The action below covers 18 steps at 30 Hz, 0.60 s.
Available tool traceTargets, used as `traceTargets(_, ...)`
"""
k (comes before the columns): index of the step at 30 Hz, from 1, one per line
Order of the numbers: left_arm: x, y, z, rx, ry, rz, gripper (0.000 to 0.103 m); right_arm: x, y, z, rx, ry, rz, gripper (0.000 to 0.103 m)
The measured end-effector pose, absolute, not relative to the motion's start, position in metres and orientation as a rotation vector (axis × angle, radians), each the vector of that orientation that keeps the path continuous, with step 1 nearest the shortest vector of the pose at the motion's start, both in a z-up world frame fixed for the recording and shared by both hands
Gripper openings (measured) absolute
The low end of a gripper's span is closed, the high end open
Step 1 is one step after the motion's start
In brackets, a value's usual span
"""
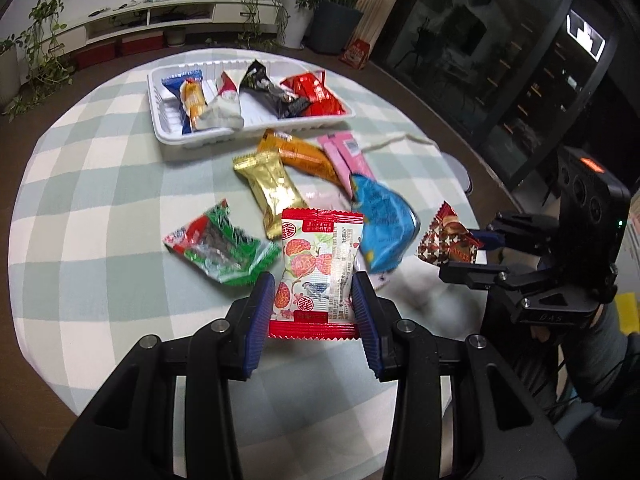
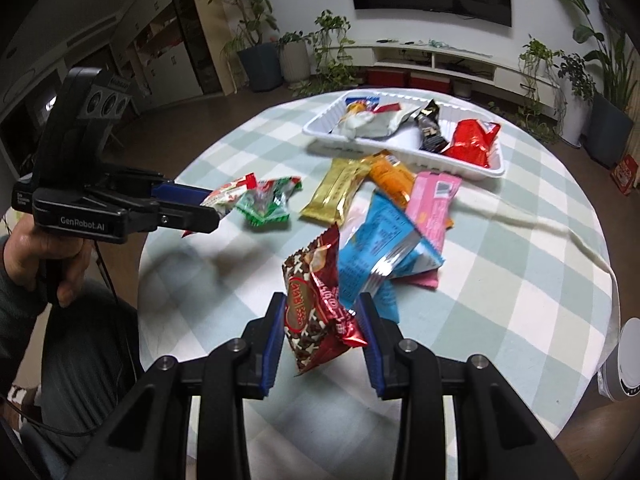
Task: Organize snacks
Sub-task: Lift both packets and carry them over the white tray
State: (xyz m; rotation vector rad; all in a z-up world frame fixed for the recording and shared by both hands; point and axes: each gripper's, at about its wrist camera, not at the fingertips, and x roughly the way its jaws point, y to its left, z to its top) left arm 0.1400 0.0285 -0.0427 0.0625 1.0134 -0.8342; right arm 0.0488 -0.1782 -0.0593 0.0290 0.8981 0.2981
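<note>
My left gripper (image 1: 314, 300) is shut on a red-and-white fruit-print snack packet (image 1: 318, 268) and holds it above the table. My right gripper (image 2: 322, 328) is shut on a dark red chocolate snack packet (image 2: 316, 308), lifted off the table; it also shows in the left wrist view (image 1: 448, 240). A white tray (image 1: 168, 136) at the far side holds several packets. Loose on the cloth lie a green packet (image 1: 220, 248), a gold packet (image 1: 272, 192), an orange packet (image 1: 304, 156), a pink packet (image 1: 352, 160) and a blue packet (image 1: 384, 224).
The round table has a green-and-white checked cloth (image 1: 100, 200). A white cable (image 2: 540, 232) runs across its right side. A white cylinder (image 2: 624, 360) stands off the table's right edge. Plants and a TV shelf stand behind.
</note>
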Motion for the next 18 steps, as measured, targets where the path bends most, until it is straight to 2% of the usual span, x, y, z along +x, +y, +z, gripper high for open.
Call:
traceTargets(10, 0.211, 0.02, -0.006, -0.057, 0.944, -0.78, 0.038, 0.094, -0.206, -0.019, 0.045, 0.788, 0.246, 0.038)
traceTargets(18, 0.31, -0.001, 0.02, -0.103, 0.902, -0.669, 0.038, 0.199, -0.225, 0.002, 0.027, 0.748, 0.168, 0.038)
